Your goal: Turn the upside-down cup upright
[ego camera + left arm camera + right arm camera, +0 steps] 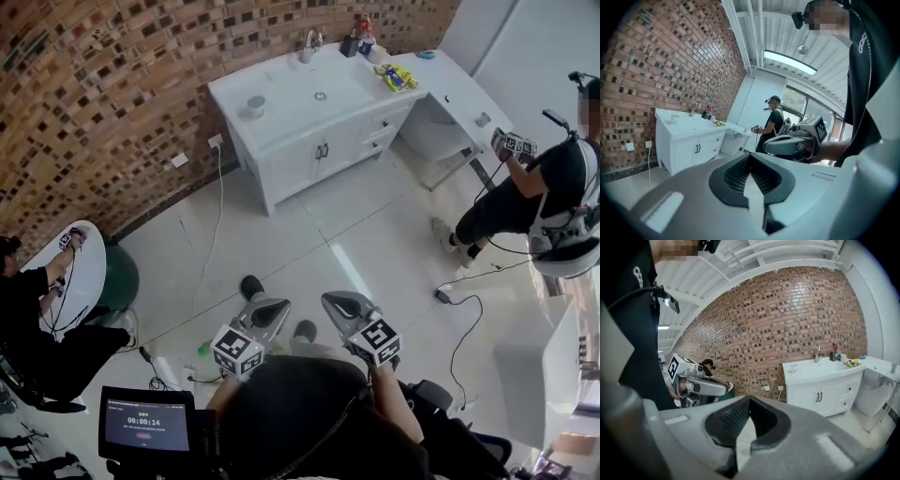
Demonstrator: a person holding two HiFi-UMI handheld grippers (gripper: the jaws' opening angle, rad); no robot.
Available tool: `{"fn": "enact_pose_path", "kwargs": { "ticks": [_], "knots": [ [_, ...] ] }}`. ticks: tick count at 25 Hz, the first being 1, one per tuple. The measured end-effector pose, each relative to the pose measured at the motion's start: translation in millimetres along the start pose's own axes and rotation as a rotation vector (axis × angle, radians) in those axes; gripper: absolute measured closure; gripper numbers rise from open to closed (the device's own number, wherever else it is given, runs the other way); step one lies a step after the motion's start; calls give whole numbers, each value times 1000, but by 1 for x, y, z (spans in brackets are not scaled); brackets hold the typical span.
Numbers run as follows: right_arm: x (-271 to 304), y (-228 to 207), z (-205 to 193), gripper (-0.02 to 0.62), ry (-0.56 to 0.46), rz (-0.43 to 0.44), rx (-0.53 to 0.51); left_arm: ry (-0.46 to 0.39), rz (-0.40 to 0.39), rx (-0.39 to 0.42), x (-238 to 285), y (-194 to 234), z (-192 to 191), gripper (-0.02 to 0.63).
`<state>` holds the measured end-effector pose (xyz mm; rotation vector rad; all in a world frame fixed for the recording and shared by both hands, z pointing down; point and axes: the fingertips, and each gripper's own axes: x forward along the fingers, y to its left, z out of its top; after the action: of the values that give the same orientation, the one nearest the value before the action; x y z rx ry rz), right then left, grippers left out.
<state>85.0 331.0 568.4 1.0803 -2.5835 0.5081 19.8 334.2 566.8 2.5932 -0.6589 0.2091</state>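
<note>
Head view: the cup (255,106) sits rim-down near the left end of the white tabletop (286,117) of a vanity cabinet (323,150) against the brick wall, well apart from both tools. The left gripper (278,307) and right gripper (339,302) are held side by side low in front of the person, over the tiled floor (375,234), pointing toward the cabinet. That reads as a carrying pose for the approach rather than a reach.

Left gripper view: its fingers (736,171) are pressed together at the tips with nothing between them, sensible while no grasp is due. The cup (673,118) shows small on the far tabletop, and the right gripper (769,145) hovers alongside.

Right gripper view: its fingers (761,420) are likewise closed on nothing. The cup (792,367) stands left of the tap, with the left gripper (724,389) beside. The turning has probably not begun, and the fingers will have to spread first.
</note>
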Motion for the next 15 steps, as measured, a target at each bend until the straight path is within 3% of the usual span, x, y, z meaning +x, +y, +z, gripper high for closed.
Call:
{"fn": "enact_pose_path", "kwargs": {
  "ticks": [15],
  "knots": [
    [-31,-4,8,603,-77,-4,-63,-21,16,93,10,-24,18,591]
  ]
}}
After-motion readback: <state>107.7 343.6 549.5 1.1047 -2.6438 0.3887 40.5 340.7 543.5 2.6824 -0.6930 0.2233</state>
